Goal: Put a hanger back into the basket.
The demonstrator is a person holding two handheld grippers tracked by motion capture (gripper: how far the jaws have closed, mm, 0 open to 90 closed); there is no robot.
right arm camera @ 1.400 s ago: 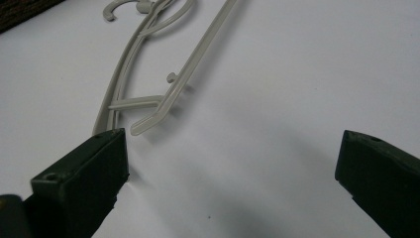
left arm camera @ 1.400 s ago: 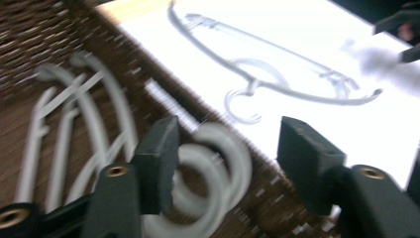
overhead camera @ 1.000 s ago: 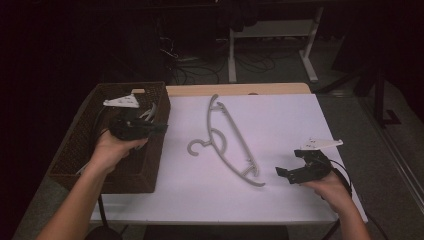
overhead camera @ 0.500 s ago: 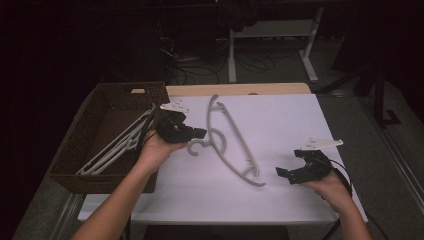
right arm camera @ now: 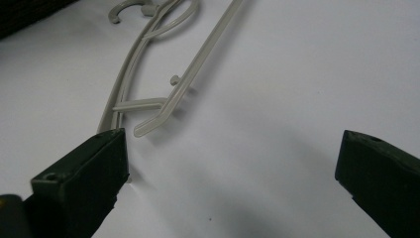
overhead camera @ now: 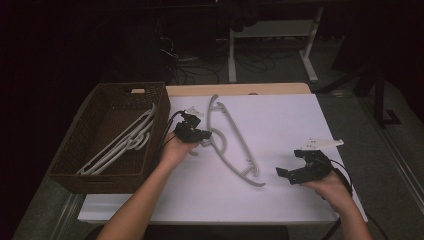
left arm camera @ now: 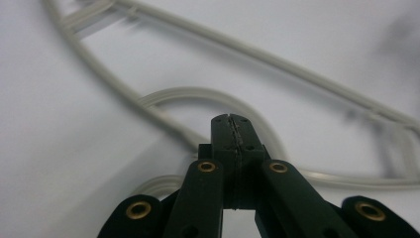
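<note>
High view: a grey plastic clothes hanger point(overhead camera: 231, 140) lies flat on the white tabletop point(overhead camera: 300, 200), its long axis running from the far edge near the middle down toward the near right, with its hook curling out on the left, toward the wicker basket point(overhead camera: 67, 165) at the table's left edge. The left gripper point(overhead camera: 204, 135) sits right at that hook; whether it touches I cannot tell. Left gripper view shows the jaws pressed together with nothing between them, tips pointing at the hook's curve point(left arm camera: 208, 96) just ahead. The right gripper point(overhead camera: 280, 172) rests near the right edge, just beside the hanger's lower end; its own view shows the jaws standing wide apart, empty, the hanger's end point(right arm camera: 148, 124) near the left jaw. The basket already holds other pale hangers point(overhead camera: 125, 142). I judge the left hand the nearer one to the hook, though its tongs would need to part before they could take it.
</note>
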